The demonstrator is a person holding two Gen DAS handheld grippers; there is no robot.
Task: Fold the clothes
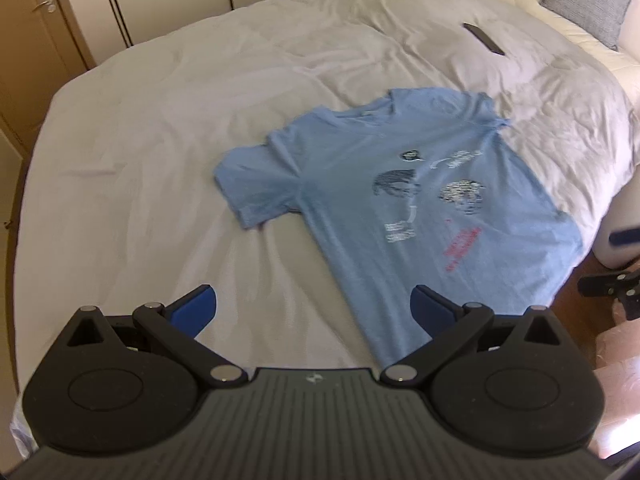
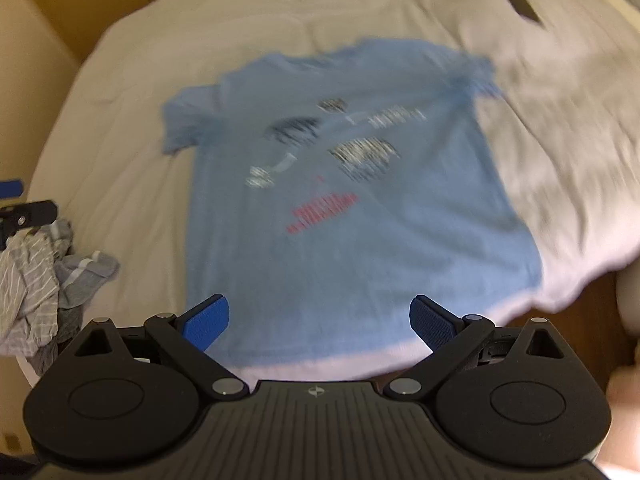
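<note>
A light blue T-shirt (image 1: 380, 184) with a printed front lies spread flat, face up, on the white bed (image 1: 160, 140). Its hem points to the near right bed edge and its collar to the far side. My left gripper (image 1: 314, 310) is open and empty, above the bed near the shirt's lower left corner. My right gripper (image 2: 320, 320) is open and empty, hovering over the shirt's hem (image 2: 320, 340) at the bed edge. The shirt (image 2: 340, 200) fills the middle of the blurred right wrist view. The right gripper also shows at the left wrist view's right edge (image 1: 616, 288).
A dark flat remote-like object (image 1: 484, 38) lies on the far side of the bed, also in the right wrist view (image 2: 520, 2). A grey pillow (image 1: 588, 0) sits far right. A heap of grey striped clothes (image 2: 44, 276) lies to the left. Wardrobe doors (image 1: 60, 20) stand beyond the bed.
</note>
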